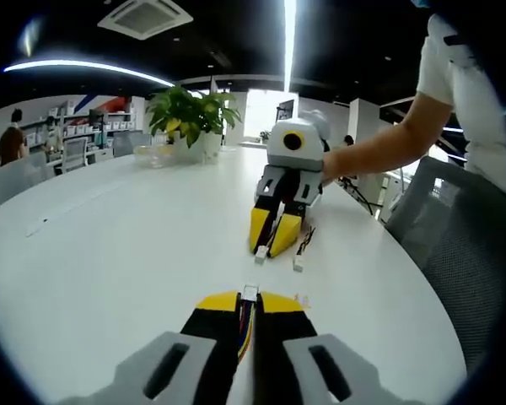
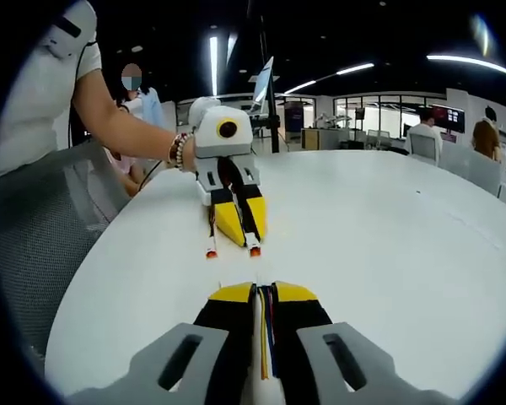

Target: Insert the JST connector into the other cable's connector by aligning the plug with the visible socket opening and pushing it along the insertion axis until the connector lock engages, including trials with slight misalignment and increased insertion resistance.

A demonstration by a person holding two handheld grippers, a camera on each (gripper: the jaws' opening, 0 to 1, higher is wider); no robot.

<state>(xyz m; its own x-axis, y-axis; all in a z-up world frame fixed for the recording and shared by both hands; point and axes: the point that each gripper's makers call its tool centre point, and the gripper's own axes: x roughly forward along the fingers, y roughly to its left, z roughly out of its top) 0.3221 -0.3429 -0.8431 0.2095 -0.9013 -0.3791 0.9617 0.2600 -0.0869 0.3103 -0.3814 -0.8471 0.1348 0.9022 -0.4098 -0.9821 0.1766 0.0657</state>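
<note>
My left gripper (image 1: pixel 251 297) is shut on a multicoloured cable whose white JST connector (image 1: pixel 250 292) sticks out past the yellow jaw tips. Facing it across the white table (image 1: pixel 126 253), my right gripper (image 1: pixel 270 246) is shut on the other cable, with a small white connector (image 1: pixel 260 251) at its tips. In the right gripper view, my right gripper (image 2: pixel 263 292) clamps coloured wires (image 2: pixel 266 337). The left gripper (image 2: pixel 251 240) opposite holds a connector (image 2: pixel 254 250). The two connectors are apart, roughly in line. A loose cable end (image 1: pixel 298 263) lies beside the right gripper, and another loose end (image 2: pixel 211 251) lies beside the left gripper.
A person's arm (image 1: pixel 379 148) holds the right gripper, and a wrist with a bracelet (image 2: pixel 179 150) holds the left one. A grey mesh chair (image 1: pixel 468 245) stands at the table's edge. A potted plant (image 1: pixel 190 118) sits far back. People sit at distant desks.
</note>
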